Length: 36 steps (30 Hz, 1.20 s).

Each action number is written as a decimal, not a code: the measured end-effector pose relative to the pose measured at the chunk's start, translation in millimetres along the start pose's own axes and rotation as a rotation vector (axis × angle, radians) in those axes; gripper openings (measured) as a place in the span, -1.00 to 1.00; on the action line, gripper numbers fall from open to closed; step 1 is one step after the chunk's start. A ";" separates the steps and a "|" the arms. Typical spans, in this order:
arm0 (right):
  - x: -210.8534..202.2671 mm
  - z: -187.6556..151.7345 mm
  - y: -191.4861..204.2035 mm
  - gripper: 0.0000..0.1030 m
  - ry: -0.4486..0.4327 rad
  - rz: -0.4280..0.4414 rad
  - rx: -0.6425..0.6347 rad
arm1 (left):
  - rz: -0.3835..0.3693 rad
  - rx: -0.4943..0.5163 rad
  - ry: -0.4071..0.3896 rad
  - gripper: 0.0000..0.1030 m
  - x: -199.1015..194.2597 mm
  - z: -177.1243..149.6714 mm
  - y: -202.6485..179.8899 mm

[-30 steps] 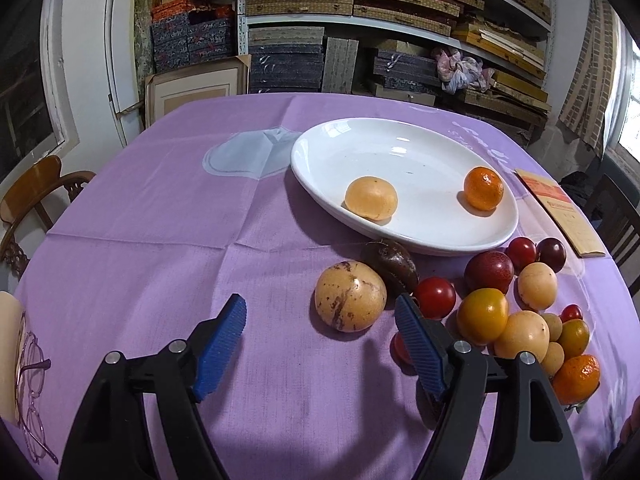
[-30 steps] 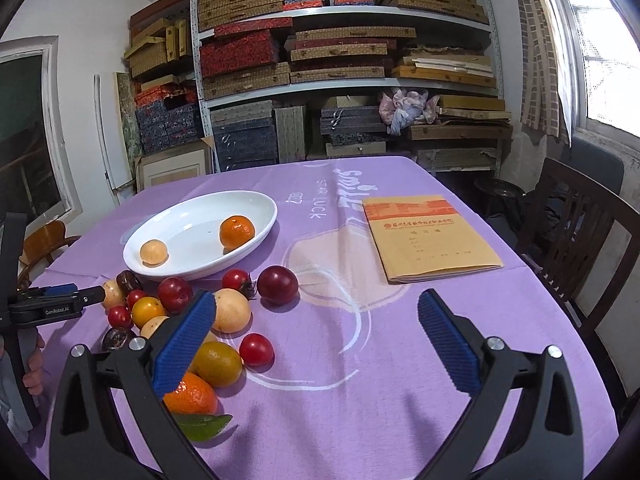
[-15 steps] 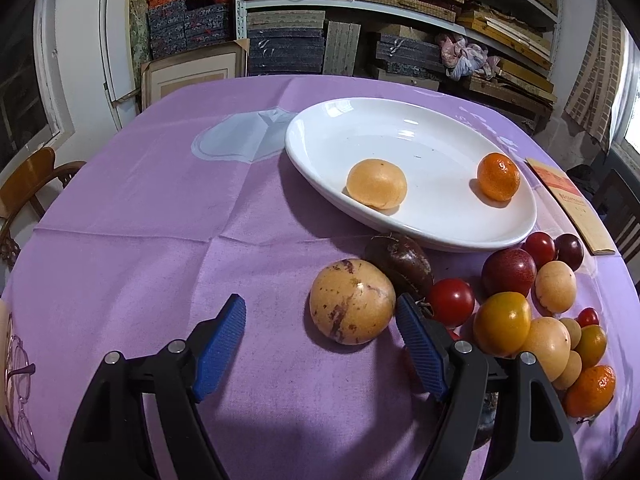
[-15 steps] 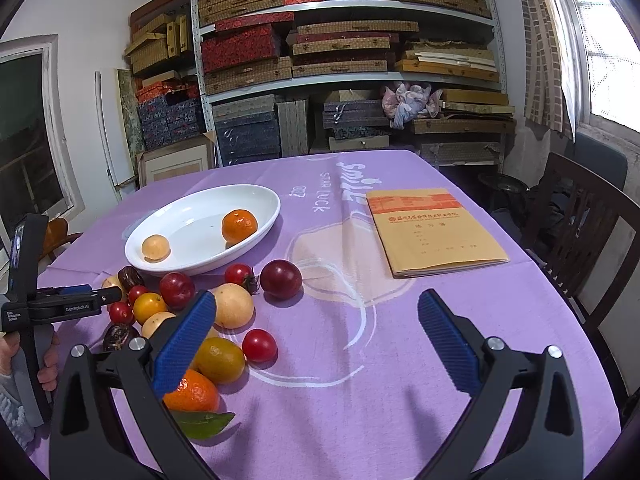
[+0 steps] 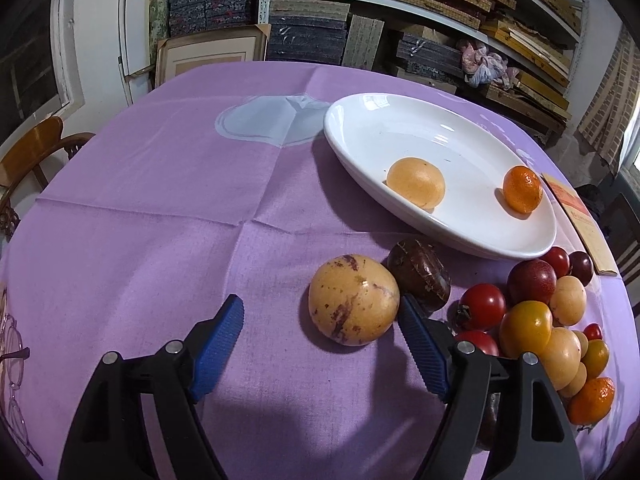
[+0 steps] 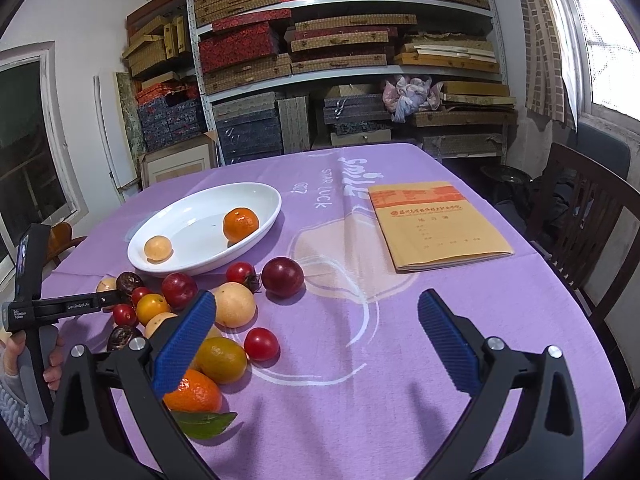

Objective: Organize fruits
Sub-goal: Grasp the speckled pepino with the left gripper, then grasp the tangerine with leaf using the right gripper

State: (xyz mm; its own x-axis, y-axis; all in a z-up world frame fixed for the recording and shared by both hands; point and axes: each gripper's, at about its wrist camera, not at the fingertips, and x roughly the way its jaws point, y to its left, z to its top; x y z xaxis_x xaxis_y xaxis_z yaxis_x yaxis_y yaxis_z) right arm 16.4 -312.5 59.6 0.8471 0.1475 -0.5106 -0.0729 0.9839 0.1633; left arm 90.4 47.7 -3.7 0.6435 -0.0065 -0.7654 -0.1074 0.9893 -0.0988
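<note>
A white oval plate (image 5: 360, 148) holds a pale orange fruit (image 5: 416, 182) and a tangerine (image 5: 522, 189); it also shows in the right wrist view (image 6: 256, 196). A speckled yellow fruit (image 5: 354, 306) lies on the purple cloth just ahead of my open left gripper (image 5: 320, 334), near its right finger. A dark brown fruit (image 5: 424, 276) sits behind it. A pile of tomatoes, plums and yellow fruits (image 5: 532, 312) lies to the right. My right gripper (image 6: 316, 344) is open and empty above the cloth, right of the pile (image 6: 224, 304).
A tan booklet (image 6: 436, 226) lies right of the plate. Glasses (image 5: 14, 364) rest at the table's left edge. Wooden chairs stand at the left (image 5: 32, 152) and right (image 6: 592, 216). Shelves of boxes (image 6: 340, 60) are behind the table.
My left gripper has moved forward and lower toward the speckled yellow fruit, which now sits close to the right finger. The right gripper has barely moved.
</note>
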 end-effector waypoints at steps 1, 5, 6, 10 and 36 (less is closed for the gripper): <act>-0.1 -0.1 -0.3 0.92 0.001 0.001 0.000 | -0.003 -0.001 0.000 0.55 0.3 0.5 0.1; 0.6 -0.9 0.1 0.92 0.005 0.004 -0.001 | -0.020 -0.009 0.003 0.51 2.8 2.4 0.5; 0.7 -1.5 0.0 0.92 0.005 0.005 -0.003 | -0.025 -0.009 0.002 0.49 2.9 2.6 0.4; 0.7 -1.5 0.0 0.92 0.006 0.005 -0.001 | -0.064 0.006 -0.003 0.19 1.9 3.0 -1.7; -6.1 -39.3 69.0 0.61 0.142 0.143 -0.304 | -0.025 0.046 -0.051 -0.13 -43.6 -39.1 1.6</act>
State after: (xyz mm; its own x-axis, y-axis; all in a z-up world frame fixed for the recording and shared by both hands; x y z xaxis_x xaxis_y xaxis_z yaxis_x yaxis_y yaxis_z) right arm -14.5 -241.5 40.8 0.7366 0.2776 -0.6167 -0.3570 0.9341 -0.0059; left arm 32.6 43.9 4.7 0.6835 -0.0246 -0.7296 -0.0572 0.9946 -0.0871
